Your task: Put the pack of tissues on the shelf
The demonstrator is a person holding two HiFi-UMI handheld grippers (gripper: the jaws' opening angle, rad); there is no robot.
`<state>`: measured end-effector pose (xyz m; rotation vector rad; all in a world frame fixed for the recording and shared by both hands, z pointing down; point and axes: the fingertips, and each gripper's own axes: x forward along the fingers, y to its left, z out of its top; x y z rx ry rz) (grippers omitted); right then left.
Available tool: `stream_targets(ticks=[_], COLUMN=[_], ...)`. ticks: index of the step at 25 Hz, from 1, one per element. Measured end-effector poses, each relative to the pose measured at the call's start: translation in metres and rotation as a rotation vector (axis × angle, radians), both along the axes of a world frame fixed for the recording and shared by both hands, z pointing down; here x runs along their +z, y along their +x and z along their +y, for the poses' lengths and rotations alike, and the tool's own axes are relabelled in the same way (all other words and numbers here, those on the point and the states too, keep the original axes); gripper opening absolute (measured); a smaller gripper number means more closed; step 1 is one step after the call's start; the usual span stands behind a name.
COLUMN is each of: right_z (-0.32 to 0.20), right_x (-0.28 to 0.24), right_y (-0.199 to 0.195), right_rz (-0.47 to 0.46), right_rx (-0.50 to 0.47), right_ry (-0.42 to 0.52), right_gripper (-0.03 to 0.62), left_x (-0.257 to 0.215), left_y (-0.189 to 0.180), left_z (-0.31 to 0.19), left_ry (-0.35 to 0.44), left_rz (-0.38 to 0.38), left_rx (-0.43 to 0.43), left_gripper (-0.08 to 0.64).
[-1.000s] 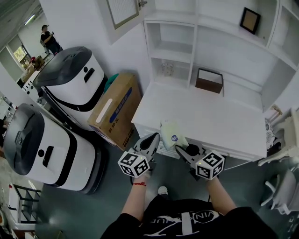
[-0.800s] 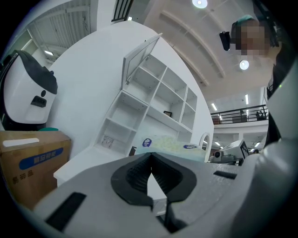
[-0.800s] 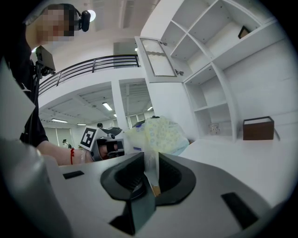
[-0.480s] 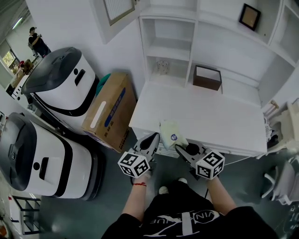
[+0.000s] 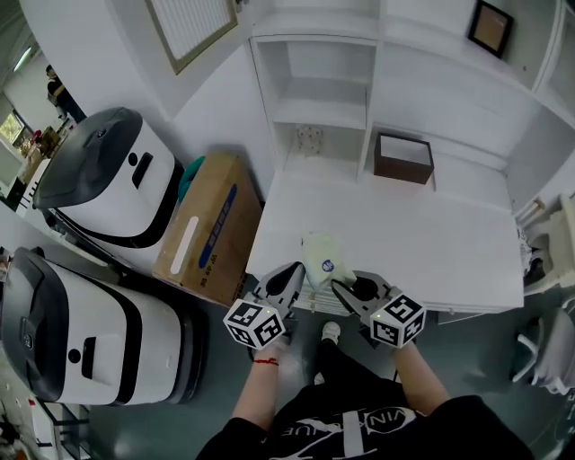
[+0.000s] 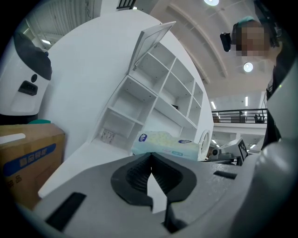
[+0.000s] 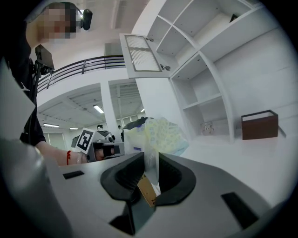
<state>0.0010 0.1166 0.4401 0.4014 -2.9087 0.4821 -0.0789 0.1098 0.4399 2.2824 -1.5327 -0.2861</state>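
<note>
The pack of tissues [image 5: 322, 256], pale yellow-green with a blue round mark, hangs over the front edge of the white desk [image 5: 404, 229]. My right gripper [image 5: 340, 286] is shut on the end flap of its wrapper; the pack [image 7: 156, 135] bulges just past the right gripper [image 7: 150, 158]. My left gripper [image 5: 296, 269] is beside the pack's left end. Its jaws meet at the tip with nothing seen between them. From the left gripper [image 6: 150, 157] the pack [image 6: 165, 144] lies just beyond. The white shelf unit [image 5: 319, 99] stands at the desk's back.
A brown open box [image 5: 403, 157] sits at the back of the desk under the shelves. A cardboard box [image 5: 202, 229] and two white-and-grey machines [image 5: 99, 180] stand on the floor to the left. A dark picture frame [image 5: 491, 27] is on a high shelf.
The two grippers and the pack keep the same hold and spacing. The head view has shifted, so the desk edge now lies nearer under the pack and the shelves look closer.
</note>
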Motion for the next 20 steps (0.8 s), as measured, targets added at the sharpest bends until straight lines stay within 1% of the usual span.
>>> stream_targets(ticks=[3, 7, 11, 15, 20], right_z=[-0.026, -0.057, -0.087, -0.114, -0.141], right_x=[-0.001, 0.007, 0.017, 0.025, 0.035], right_y=[-0.017, -0.032, -0.038, -0.042, -0.039], right_rz=[-0.02, -0.024, -0.016, -0.001, 0.007], right_rx=[0.001, 0.006, 0.029, 0.05, 0.074], right_ry=[-0.002, -0.014, -0.028, -0.034, -0.048], right_gripper=[0.071, 0.071, 0.071, 0.071, 0.071], left_x=[0.0, 0.008, 0.02, 0.03, 0.041], left_y=[-0.015, -0.03, -0.033, -0.036, -0.03], left_z=[-0.027, -0.061, -0.09, -0.119, -0.149], left_ry=[-0.009, -0.032, -0.064, -0.087, -0.115], left_rz=[-0.017, -0.023, -0.023, -0.004, 0.012], left_rx=[0.009, 0.023, 0.054, 0.078, 0.105], left_gripper=[0.005, 0.005, 0.005, 0.005, 0.005])
